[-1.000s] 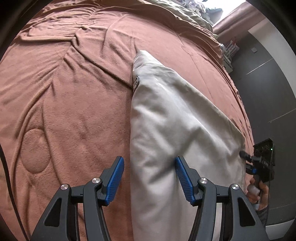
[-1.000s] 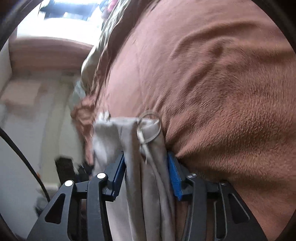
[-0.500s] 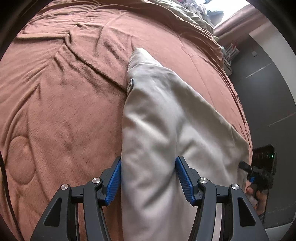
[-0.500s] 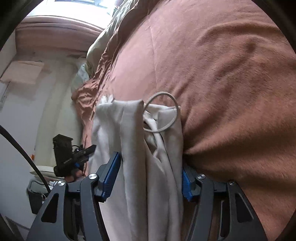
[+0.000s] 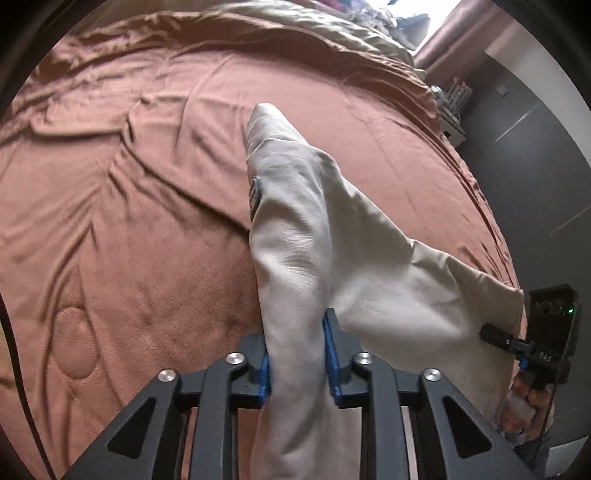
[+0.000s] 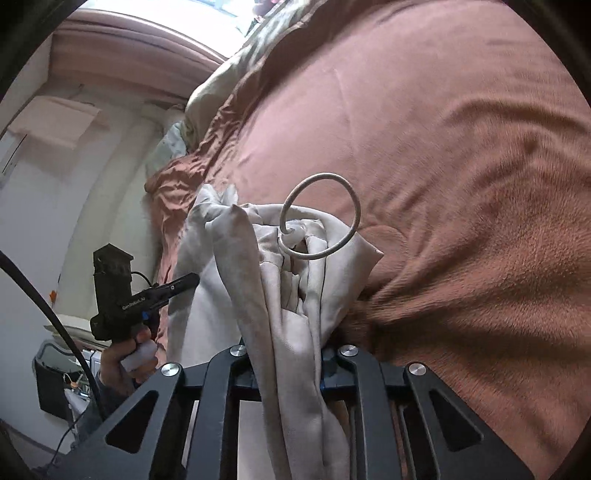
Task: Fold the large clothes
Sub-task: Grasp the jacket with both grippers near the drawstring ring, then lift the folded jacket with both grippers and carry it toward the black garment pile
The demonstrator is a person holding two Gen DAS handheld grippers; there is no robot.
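My jaws: black arms, blue pads. Garment [image 5: 354, 258] plain pale beige; its cord loop [image 6: 320, 218] off-white. Bed blanket [image 5: 129, 221] plain rust-brown; bedding beyond [image 6: 221, 85] olive.

This is a bedroom in a home. A wide bed fills both views, covered with a rust-brown plush quilted blanket [image 5: 155, 206] that lies in soft wrinkles. At its far end lies an olive-green rumpled bedcover [image 5: 332, 29], with a pile of mixed clothes [image 5: 373, 14] beyond it. Daylight comes from a bright window [image 6: 207, 14] beside a dusty-pink curtain [image 5: 461, 33]. A dark grey panelled wall [image 5: 535, 155] runs along one side of the bed, and a small wire rack of toiletries [image 5: 452, 99] stands against it. On the other side rises a plain white wall [image 6: 40, 206].
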